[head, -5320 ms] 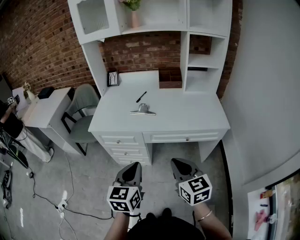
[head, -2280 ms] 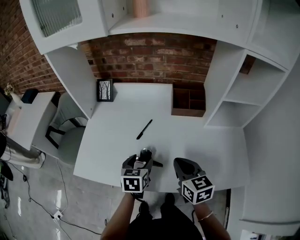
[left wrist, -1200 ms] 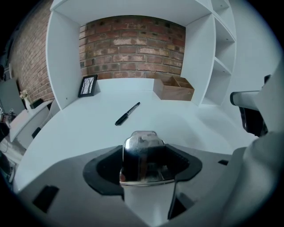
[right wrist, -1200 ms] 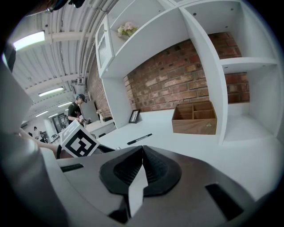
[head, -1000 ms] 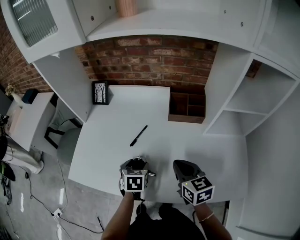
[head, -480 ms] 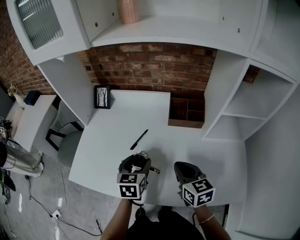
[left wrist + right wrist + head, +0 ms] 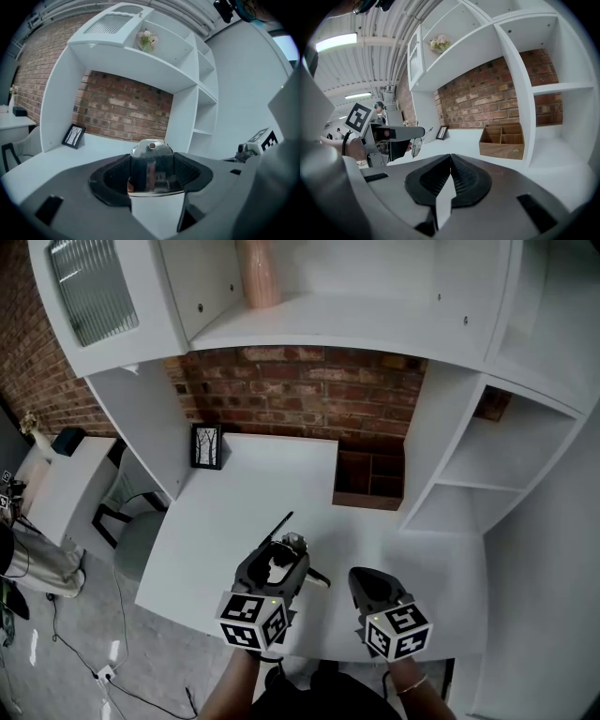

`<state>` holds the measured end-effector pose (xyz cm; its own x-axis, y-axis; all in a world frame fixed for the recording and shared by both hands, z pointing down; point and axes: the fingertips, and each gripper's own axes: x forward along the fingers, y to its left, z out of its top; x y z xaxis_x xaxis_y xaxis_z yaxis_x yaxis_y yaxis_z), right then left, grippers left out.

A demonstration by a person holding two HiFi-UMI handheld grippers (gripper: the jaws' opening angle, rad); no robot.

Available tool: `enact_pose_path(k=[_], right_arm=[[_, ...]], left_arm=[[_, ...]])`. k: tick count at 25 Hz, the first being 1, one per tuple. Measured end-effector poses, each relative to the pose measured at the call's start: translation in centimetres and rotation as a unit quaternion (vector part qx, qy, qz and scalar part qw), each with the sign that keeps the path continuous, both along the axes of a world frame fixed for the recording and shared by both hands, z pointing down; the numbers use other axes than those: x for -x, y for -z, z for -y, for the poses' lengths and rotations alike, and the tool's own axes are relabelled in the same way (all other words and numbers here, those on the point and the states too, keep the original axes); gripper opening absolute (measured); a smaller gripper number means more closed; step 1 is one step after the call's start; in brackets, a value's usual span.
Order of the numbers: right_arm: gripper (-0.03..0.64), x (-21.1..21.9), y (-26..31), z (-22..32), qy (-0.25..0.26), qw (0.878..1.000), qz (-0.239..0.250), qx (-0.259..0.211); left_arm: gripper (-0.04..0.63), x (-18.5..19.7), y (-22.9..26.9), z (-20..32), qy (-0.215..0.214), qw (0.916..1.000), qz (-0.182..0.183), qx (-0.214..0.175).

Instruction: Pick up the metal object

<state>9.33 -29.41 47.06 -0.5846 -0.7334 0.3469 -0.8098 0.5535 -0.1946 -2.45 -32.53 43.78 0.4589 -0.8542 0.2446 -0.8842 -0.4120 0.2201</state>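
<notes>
My left gripper (image 7: 278, 563) is shut on the metal object (image 7: 292, 545), a shiny silver bulldog clip, and holds it a little above the white desk (image 7: 234, 493). In the left gripper view the clip (image 7: 151, 165) stands upright between the dark pads, its rounded top with a small hole above them. The right gripper view shows the clip (image 7: 415, 146) hanging from the left gripper at the left. My right gripper (image 7: 367, 589) hovers over the desk's front, jaws pressed together with nothing between them (image 7: 451, 177).
A black pen (image 7: 278, 523) lies on the desk just beyond the clip. A small framed picture (image 7: 207, 446) leans at the back left. A wooden compartment box (image 7: 368, 484) sits at the back. Hutch shelves (image 7: 469, 465) rise on the right; a chair (image 7: 131, 531) stands left.
I came up to the desk and my left gripper closed on the clip. Over the last half second it has lifted the clip and moved forward, toward the pen.
</notes>
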Motion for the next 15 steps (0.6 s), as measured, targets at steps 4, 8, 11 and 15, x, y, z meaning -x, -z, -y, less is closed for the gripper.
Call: enact_pose_path(k=[4, 8, 11, 15], right_arm=[[0.005, -0.5, 1.1, 0.1, -0.002, 1.0, 0.001, -0.016], [0.005, -1.1, 2.2, 0.0, -0.005, 1.0, 0.002, -0.029], [0.005, -1.5, 2.9, -0.1, -0.005, 0.999, 0.006, -0.037], [0.006, -1.7, 3.7, -0.5, -0.002, 0.999, 0.006, -0.048]], left_arm=[[0.291, -0.5, 2.2, -0.3, -0.004, 0.9997, -0.005, -0.025], [0.291, -0.8, 3.7, -0.9, -0.002, 0.999, -0.003, -0.044], [0.291, -0.8, 4.7, -1.3, 0.004, 0.9984, -0.003, -0.057], [0.291, -0.9, 5.6, -2.0, 0.009, 0.9976, -0.003, -0.068]])
